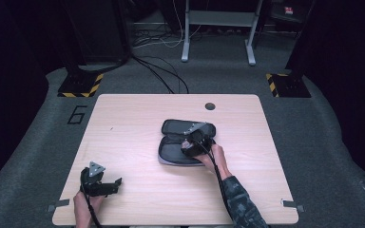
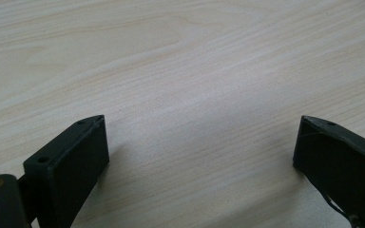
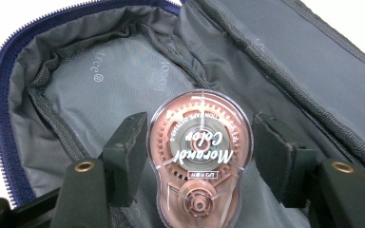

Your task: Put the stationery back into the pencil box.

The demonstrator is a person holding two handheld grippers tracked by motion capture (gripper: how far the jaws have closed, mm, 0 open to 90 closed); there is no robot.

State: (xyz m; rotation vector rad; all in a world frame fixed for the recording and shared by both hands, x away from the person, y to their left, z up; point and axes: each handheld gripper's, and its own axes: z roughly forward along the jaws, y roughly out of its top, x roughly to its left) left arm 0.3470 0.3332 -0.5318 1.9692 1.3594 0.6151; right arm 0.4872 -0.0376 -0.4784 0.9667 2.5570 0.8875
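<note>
Correction tape (image 3: 200, 156), pinkish-brown and clear-shelled, is sitting pinched between the jaws of the right gripper (image 3: 200, 152), which is hovering over the open grey pencil case (image 3: 100, 80) lying mid-surface; the left gripper (image 2: 202, 147) is resting spread wide and holding nothing above the bare wooden surface (image 2: 180, 61) near its front left corner.

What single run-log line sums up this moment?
right gripper: shut on pink correction tape dispenser | over open grey zip case | left gripper: open, wooden table
</note>
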